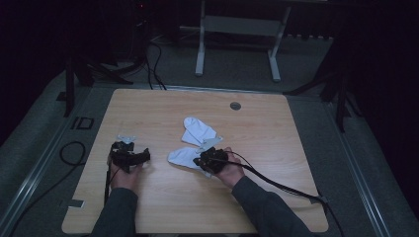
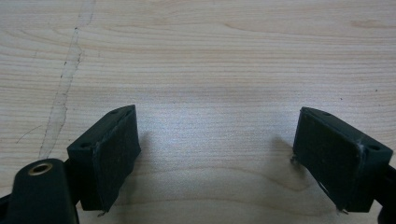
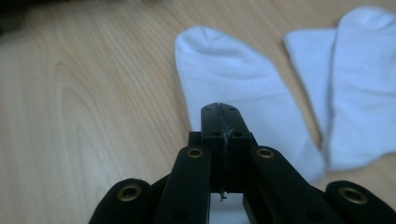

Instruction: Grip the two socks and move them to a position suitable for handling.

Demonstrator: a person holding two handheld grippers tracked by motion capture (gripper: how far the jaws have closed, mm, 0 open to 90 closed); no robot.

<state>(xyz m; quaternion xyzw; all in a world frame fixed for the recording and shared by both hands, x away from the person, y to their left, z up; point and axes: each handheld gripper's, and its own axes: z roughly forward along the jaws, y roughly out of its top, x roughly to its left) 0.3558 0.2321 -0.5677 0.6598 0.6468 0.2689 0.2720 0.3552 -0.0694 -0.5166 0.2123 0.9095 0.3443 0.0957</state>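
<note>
Two white socks lie in the middle of the wooden table [image 1: 276,148]. The far sock [image 1: 197,131] is folded over itself. Beside it, the near sock [image 1: 182,157] lies flat, and my right gripper [image 1: 201,160] sits at its right end. In the right gripper view the right gripper [image 3: 219,108] is shut, jaws pressed together just above the near sock [image 3: 233,84], with the far sock [image 3: 362,84] to its right. My left gripper [image 1: 132,156] is at the table's left; its view shows the left gripper [image 2: 217,116] open wide over bare wood.
A round grey grommet [image 1: 235,105] is set in the table's far edge. A white metal frame [image 1: 237,29] stands on the floor behind the table. Cables lie on the floor at left [image 1: 71,153], and the right gripper's cable [image 1: 281,185] trails over the table's near right corner.
</note>
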